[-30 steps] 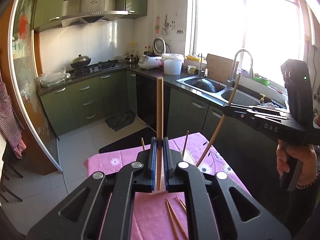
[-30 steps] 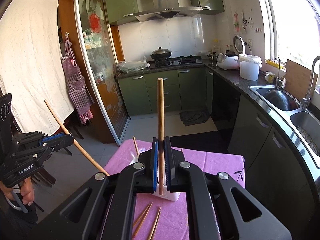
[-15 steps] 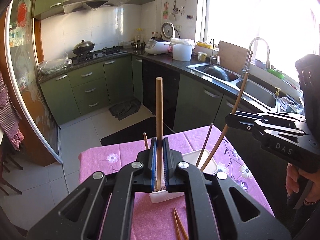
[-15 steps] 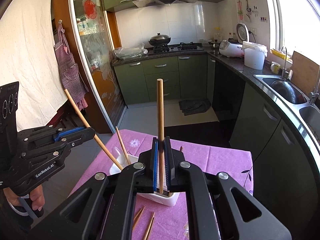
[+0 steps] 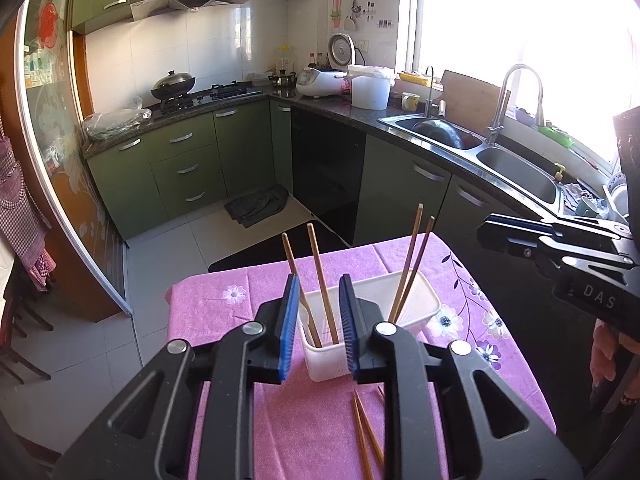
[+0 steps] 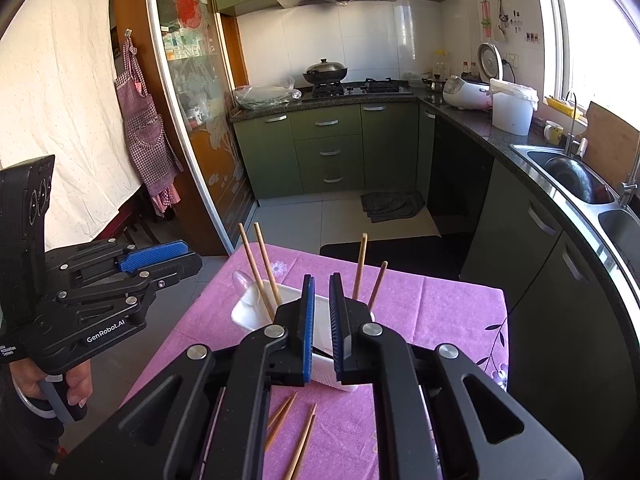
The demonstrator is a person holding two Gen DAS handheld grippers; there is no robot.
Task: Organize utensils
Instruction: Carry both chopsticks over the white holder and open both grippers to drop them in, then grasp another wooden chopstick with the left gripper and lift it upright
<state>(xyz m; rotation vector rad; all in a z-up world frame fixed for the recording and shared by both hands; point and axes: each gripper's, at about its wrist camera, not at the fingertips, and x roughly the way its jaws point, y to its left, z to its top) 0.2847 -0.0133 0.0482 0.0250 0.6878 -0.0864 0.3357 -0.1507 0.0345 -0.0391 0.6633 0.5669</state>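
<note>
A white container (image 5: 416, 300) (image 6: 248, 312) stands on the pink cloth. My left gripper (image 5: 318, 292) hovers over its left end, jaws opening. A wooden chopstick (image 5: 320, 280) stands free in the gap between them, leaning in the container beside another one; the pads do not touch it. A second pair of chopsticks (image 5: 408, 264) leans at the right end. My right gripper (image 6: 320, 292) hangs over that end, jaws opening a little with nothing between them, and the chopsticks there (image 6: 360, 264) rise just beyond it. Several loose chopsticks (image 5: 362, 436) (image 6: 304, 440) lie on the cloth near me.
The pink flowered tablecloth (image 5: 224, 308) ends at a far edge with tiled floor beyond. Green cabinets and a counter with a sink (image 5: 516, 168) run along the right. A hand (image 6: 76, 380) grips the left gripper's handle (image 6: 160, 260) at the table's left side.
Both grippers came down over the container and let go of their chopsticks, which now stand inside it. Both pairs of jaws have parted, the left wider.
</note>
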